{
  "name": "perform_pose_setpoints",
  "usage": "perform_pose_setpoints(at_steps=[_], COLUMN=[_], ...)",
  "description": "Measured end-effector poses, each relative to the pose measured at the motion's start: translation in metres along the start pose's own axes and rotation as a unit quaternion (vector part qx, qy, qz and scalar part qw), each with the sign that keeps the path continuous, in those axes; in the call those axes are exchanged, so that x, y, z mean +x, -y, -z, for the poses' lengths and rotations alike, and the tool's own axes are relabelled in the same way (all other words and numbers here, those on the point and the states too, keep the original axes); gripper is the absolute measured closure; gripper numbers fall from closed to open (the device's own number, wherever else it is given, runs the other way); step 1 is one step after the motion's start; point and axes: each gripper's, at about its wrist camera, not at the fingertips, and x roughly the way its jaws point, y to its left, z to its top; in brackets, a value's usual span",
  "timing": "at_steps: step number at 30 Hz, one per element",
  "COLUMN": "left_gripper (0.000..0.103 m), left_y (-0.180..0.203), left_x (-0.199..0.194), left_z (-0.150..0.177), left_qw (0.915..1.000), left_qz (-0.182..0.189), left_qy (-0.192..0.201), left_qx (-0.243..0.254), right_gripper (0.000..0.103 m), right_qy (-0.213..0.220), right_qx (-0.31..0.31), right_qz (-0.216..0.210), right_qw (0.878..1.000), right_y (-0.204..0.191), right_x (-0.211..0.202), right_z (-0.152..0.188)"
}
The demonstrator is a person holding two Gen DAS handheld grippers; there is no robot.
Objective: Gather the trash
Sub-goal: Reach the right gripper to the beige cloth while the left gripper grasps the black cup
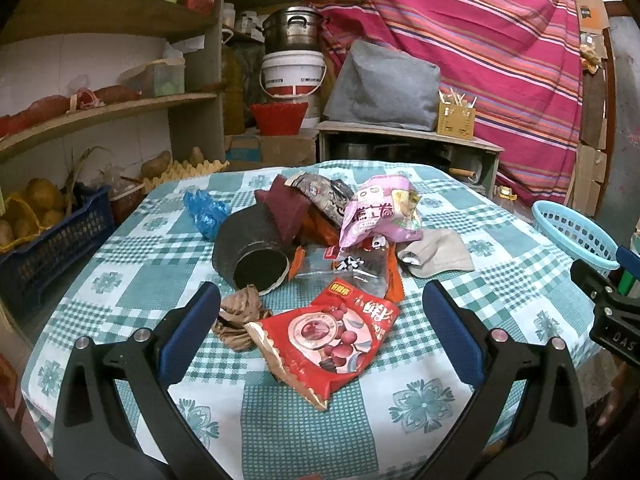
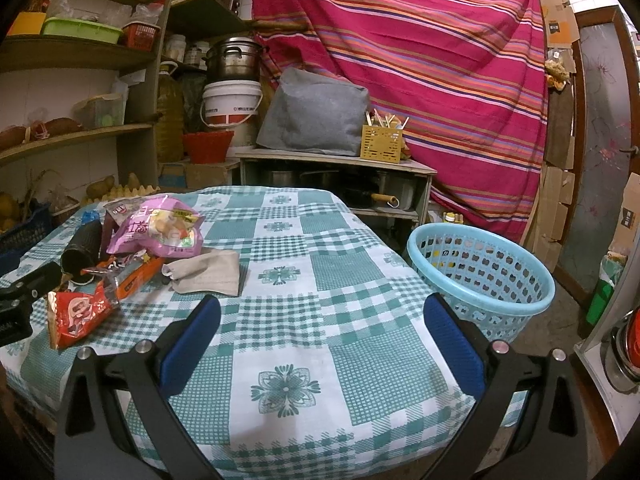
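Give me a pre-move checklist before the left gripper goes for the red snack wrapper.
1. Left gripper open: ok.
2. Red snack wrapper between its fingers' line, lying flat on the checkered tablecloth: ok.
3. Crumpled brown paper touches the wrapper's left edge, may come along: not ok.
4. Right gripper open, holding nothing: ok.
5. Light blue basket upright beside the table: ok.
6. Wrapper has no contents: cannot tell.
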Motion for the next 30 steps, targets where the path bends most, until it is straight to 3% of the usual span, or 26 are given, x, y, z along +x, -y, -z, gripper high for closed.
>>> perform_pose_setpoints(at_steps=[12,18,30], left_gripper=[0.005,0.005,0.005], left_y=[-0.018,-0.033,-0.041], left_x=[0.013,0.023,0.052], left_z=[0.0,-0.006,-0.06], left_qw=[0.9993,0.9984,0.9966], left_qz=[-0.012,-0.024,-0.052], left_qy=[-0.035,-0.049,-0.056], left_qx=[-0.009,-0.017,0.029], right_gripper=[0.004,0.004,0.004], right_qy=[-0.021,-0.007,-0.036], right_qx=[-0.002,-0.021,-0.019], right_qz=[0.016,0.024,-0.033], right_qw=[1.0,0.999,0.999], right_y=[0.005,0.0,-0.019], right_x=[0.016,0.019,0.05], right_z=[0.0,-0.007,-0.059])
